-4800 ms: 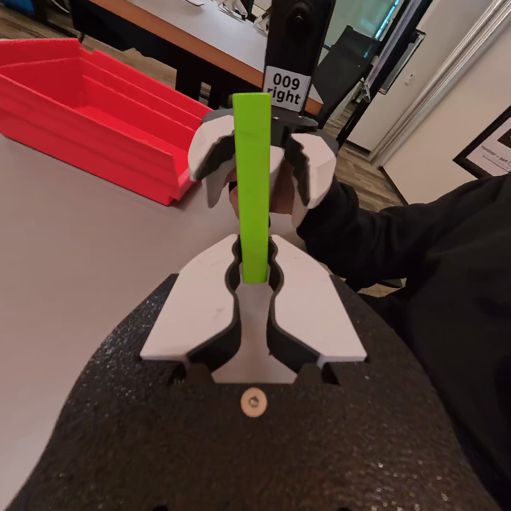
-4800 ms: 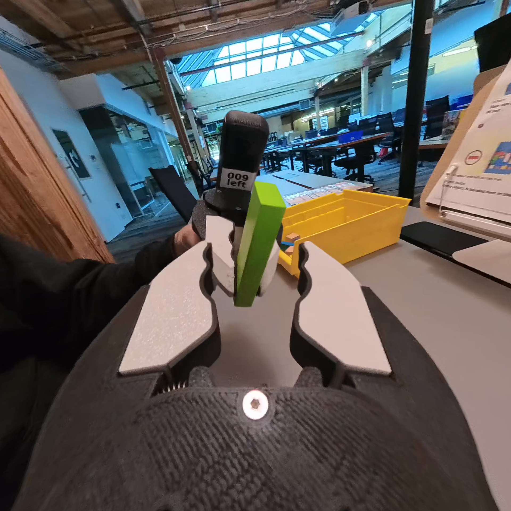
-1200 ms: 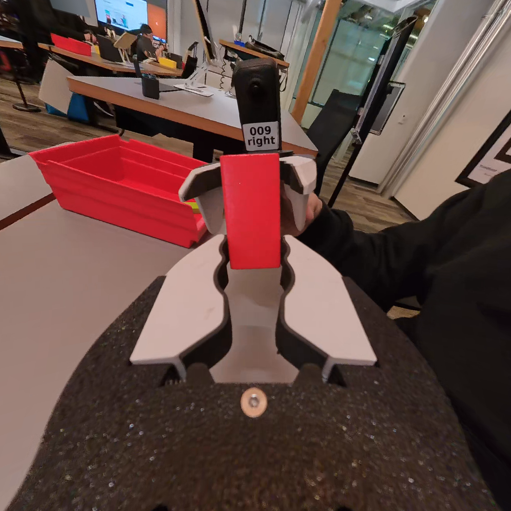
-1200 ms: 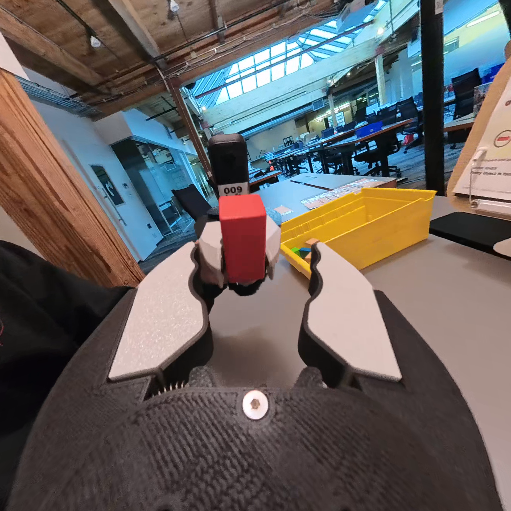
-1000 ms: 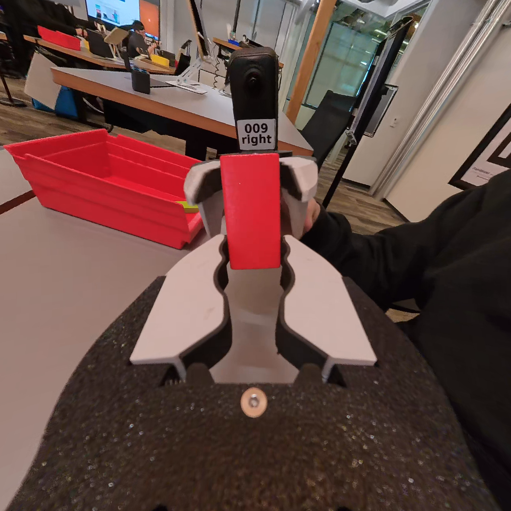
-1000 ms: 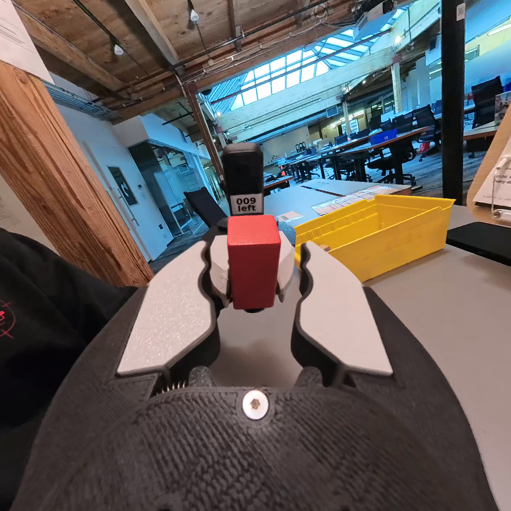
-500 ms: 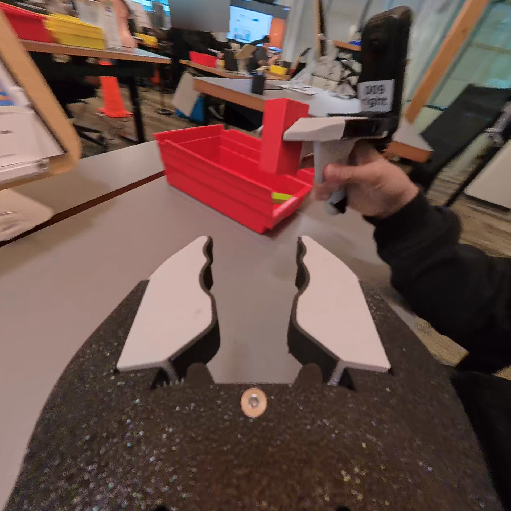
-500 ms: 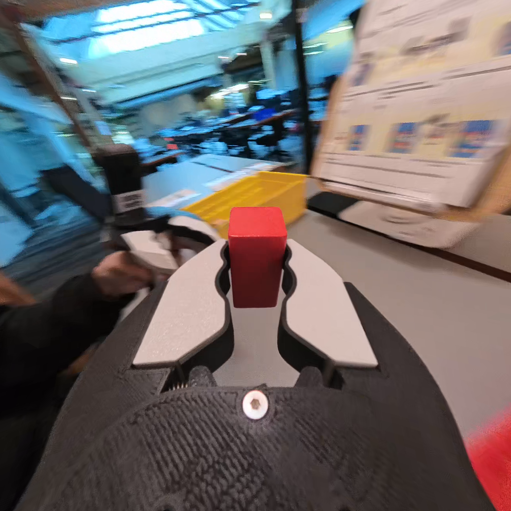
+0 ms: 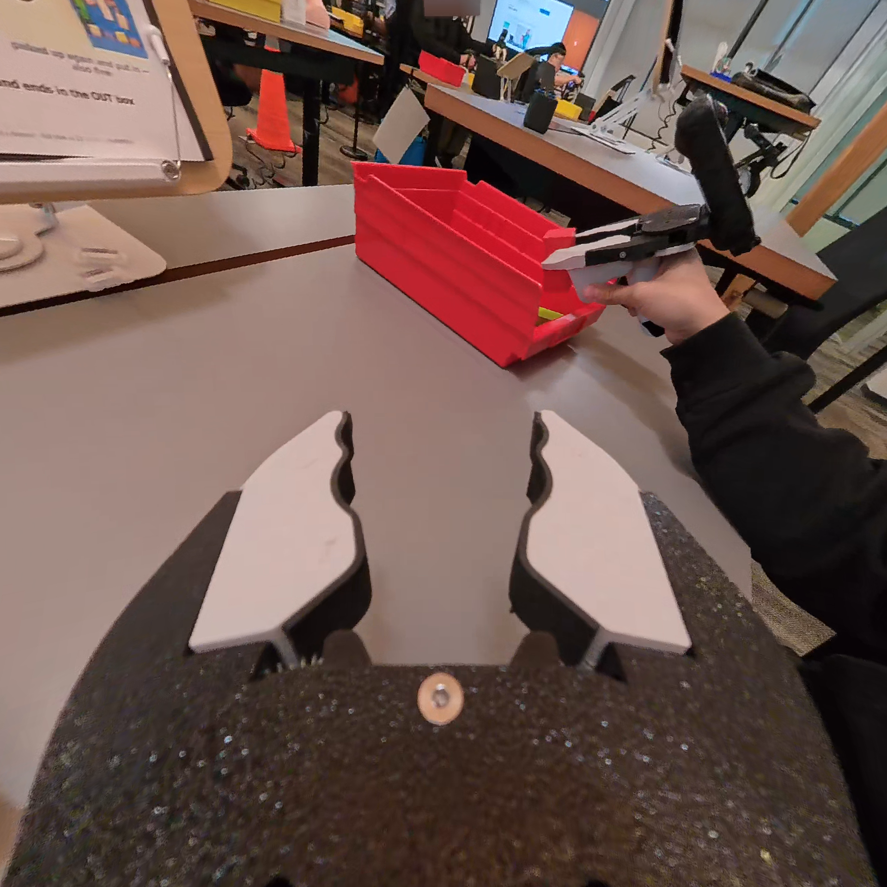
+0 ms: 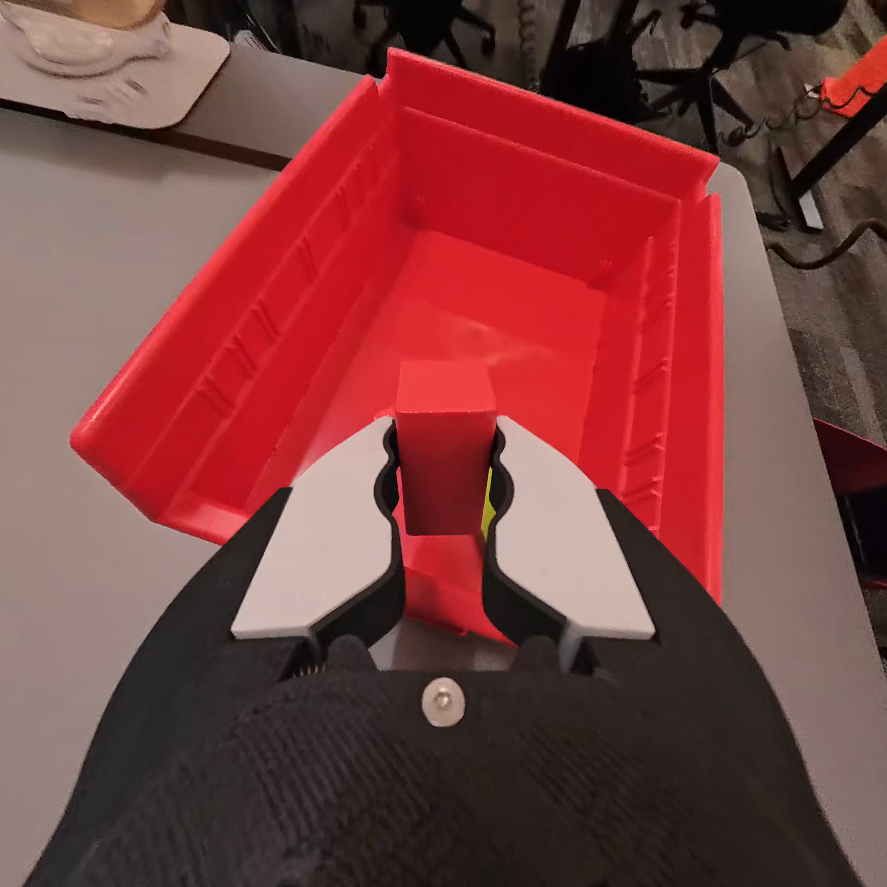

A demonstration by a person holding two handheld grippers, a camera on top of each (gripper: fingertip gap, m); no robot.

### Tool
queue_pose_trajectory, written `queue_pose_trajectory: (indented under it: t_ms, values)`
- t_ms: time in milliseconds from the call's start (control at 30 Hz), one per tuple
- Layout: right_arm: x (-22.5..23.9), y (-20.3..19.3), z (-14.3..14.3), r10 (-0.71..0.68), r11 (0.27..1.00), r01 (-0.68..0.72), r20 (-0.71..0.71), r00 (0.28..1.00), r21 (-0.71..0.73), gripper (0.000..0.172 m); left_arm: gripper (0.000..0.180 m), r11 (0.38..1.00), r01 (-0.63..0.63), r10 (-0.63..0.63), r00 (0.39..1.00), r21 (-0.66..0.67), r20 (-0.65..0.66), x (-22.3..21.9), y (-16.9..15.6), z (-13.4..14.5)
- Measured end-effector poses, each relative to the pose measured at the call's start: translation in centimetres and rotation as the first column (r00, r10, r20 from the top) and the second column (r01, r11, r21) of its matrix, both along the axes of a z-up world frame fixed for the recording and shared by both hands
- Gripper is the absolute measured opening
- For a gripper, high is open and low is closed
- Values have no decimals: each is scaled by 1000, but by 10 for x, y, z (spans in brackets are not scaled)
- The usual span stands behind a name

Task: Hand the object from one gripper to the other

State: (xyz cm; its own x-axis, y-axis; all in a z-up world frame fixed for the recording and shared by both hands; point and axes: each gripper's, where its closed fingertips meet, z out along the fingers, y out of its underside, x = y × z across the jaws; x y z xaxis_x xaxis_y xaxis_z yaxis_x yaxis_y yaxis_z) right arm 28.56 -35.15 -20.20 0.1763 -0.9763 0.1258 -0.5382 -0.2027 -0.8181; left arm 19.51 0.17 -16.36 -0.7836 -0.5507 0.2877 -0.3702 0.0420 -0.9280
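My right gripper (image 10: 445, 422) is shut on a red block (image 10: 444, 451), both pads pressed on its sides, and holds it over the open red bin (image 10: 307, 269). A lime green block (image 10: 487, 504) lies in the bin, mostly hidden behind the red block and the right finger. My left gripper (image 9: 440, 422) is open and empty above the grey table (image 9: 240, 384). In the left wrist view the right gripper (image 9: 557, 261) shows side on at the near end of the red bin (image 9: 432, 249), and the green block (image 9: 549, 314) shows in the bin's low front.
A wooden stand with a printed sheet (image 9: 96, 96) and a white base plate (image 9: 81, 259) stand at the table's far left. The white base plate also shows in the right wrist view (image 10: 110, 62). The person's black sleeve (image 9: 768, 456) lies along the right. The table edge (image 10: 787, 336) runs just right of the bin. The grippers' ends are close to 35 cm from one another.
The red block passed from my left gripper to my right: the right pads closed on it, the left opened and drew back. The right gripper then swung over the red bin.
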Motion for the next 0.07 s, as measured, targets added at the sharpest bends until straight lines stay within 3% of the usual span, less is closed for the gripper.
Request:
queue_pose_trajectory:
  t_ms: [67]
  values:
    - [0, -2, -5, -6, 1000, 6, -22, 1000, -4, 35, 70, 1000, -18, 18, 1000, 13, -1, 0, 6, -2]
